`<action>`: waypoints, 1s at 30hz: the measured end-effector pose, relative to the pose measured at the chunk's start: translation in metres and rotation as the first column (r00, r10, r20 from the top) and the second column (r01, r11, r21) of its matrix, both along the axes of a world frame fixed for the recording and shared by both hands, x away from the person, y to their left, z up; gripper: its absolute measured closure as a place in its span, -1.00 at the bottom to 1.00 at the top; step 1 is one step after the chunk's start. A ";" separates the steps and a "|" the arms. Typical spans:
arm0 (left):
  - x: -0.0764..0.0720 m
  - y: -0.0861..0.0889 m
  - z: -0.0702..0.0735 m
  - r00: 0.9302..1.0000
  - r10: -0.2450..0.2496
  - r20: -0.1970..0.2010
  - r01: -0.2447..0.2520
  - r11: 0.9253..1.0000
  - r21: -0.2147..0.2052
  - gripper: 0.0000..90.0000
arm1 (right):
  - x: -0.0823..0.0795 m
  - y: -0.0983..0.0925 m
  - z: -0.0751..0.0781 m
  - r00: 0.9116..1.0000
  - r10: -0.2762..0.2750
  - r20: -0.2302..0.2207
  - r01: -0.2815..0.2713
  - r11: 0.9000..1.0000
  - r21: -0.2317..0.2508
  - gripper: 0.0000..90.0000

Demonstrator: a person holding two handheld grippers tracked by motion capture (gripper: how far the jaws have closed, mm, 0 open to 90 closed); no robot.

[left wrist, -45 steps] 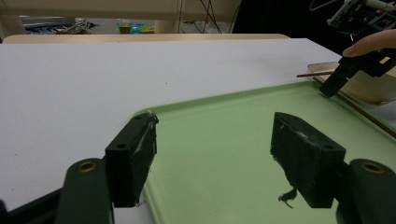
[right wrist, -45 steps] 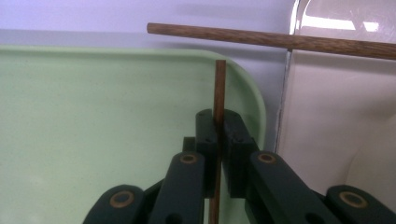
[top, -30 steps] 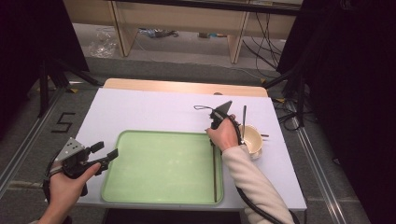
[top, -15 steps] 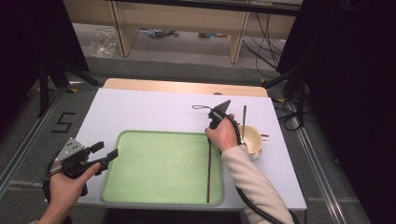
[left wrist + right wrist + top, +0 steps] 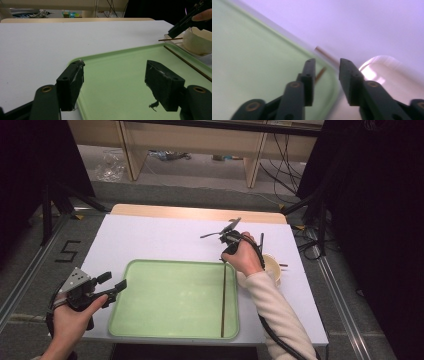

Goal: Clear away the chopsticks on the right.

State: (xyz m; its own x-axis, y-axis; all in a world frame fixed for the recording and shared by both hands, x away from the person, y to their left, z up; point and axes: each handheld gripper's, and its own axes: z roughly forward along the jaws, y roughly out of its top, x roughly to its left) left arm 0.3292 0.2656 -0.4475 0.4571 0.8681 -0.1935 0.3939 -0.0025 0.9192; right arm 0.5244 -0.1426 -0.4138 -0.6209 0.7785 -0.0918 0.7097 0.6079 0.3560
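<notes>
A thin brown chopstick (image 5: 223, 300) lies flat along the right side of the green tray (image 5: 165, 295). My right gripper (image 5: 226, 254) hovers just above the chopstick's far end, pointing down; its jaws have just been opening and nothing is between them. In the right gripper view the gripper (image 5: 327, 62) stands open over the tray's corner (image 5: 249, 62), with the chopstick (image 5: 320, 73) below it. My left gripper (image 5: 116, 280) rests open at the tray's left edge. In the left gripper view, that gripper (image 5: 116, 75) frames bare tray (image 5: 120, 60), with the chopstick (image 5: 190, 65) at the right.
A cream bowl (image 5: 272, 267) stands on the white table (image 5: 160, 237) just right of the tray, under the person's right wrist. A second chopstick (image 5: 170, 39) lies beside the bowl (image 5: 197, 41). Shelving and cables lie beyond the table's far edge.
The chopstick has come to lie flat in the tray. My right gripper has let it go, opened and lifted slightly. The left gripper has stayed put.
</notes>
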 end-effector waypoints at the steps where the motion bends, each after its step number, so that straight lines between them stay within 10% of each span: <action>1: 0.000 0.000 0.000 1.000 0.003 -0.002 -0.003 1.000 0.003 -0.30 | -0.001 0.001 0.002 0.989 0.133 0.068 -0.127 0.988 -0.086 0.29; 3: 0.000 0.000 0.000 1.000 0.003 -0.003 -0.003 1.000 0.003 -0.30 | -0.002 0.002 0.001 0.930 0.353 0.097 -0.327 0.920 -0.217 0.30; 7: 0.000 0.000 0.000 1.000 0.000 -0.001 0.000 1.000 0.002 -0.30 | 0.000 -0.002 -0.004 0.845 0.532 0.052 -0.469 0.785 -0.404 0.40; 11: 0.000 0.000 0.000 1.000 0.003 -0.005 -0.003 1.000 0.003 -0.30 | -0.001 -0.002 -0.010 0.821 0.570 -0.005 -0.518 0.742 -0.425 0.47; 14: 0.000 0.000 0.000 1.000 0.003 -0.003 -0.003 1.000 0.004 -0.30 | 0.002 -0.002 -0.014 0.783 0.622 -0.033 -0.566 0.689 -0.453 0.51; 24: 0.000 0.000 0.000 1.000 0.006 -0.005 -0.006 1.000 0.002 -0.29 | 0.004 -0.001 -0.023 0.758 0.650 -0.057 -0.594 0.651 -0.473 0.59; 26: 0.000 0.000 0.000 1.000 0.006 -0.005 -0.006 1.000 0.002 -0.29 | 0.004 -0.001 -0.024 0.757 0.651 -0.060 -0.596 0.650 -0.472 0.61; 27: 0.000 0.000 0.000 1.000 0.006 -0.004 -0.006 1.000 0.002 -0.29 | 0.002 0.000 -0.025 0.779 0.624 -0.065 -0.577 0.673 -0.463 0.61; 30: 0.000 0.000 0.000 1.000 0.006 -0.004 -0.006 1.000 0.001 -0.29 | 0.004 -0.001 -0.026 0.760 0.648 -0.058 -0.590 0.650 -0.479 0.62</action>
State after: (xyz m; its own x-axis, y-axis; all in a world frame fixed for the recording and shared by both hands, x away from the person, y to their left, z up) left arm 0.3292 0.2658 -0.4475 0.4507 0.8711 -0.1948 0.3979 -0.0008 0.9174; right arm 0.5288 -0.1437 -0.4399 -0.9063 0.0672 -0.4173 0.0830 0.9963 -0.0198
